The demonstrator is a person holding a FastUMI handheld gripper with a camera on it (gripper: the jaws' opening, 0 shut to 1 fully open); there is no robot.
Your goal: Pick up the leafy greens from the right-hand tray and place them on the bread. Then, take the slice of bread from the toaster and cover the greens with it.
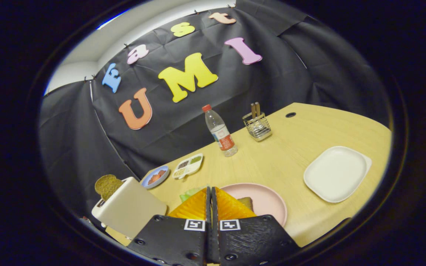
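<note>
1. the tool (210, 192) has its fingers pressed together with nothing between them, low over the pink plate (268, 201) on the counter (290, 155).
2. leafy greens (190, 193) peek out just left of the fingers, beside the bread (246, 202) on the plate.
3. judging by this, the greens step looks about done.
4. next calls for spreading the fingers and reaching left to the slice (107, 186) standing in the toaster (131, 212).

Staged test booth w/ kitchen props: black cloth wall (257, 85) behind wooden table (294, 155), toaster (129, 208), cutlery holder (257, 126).
</note>
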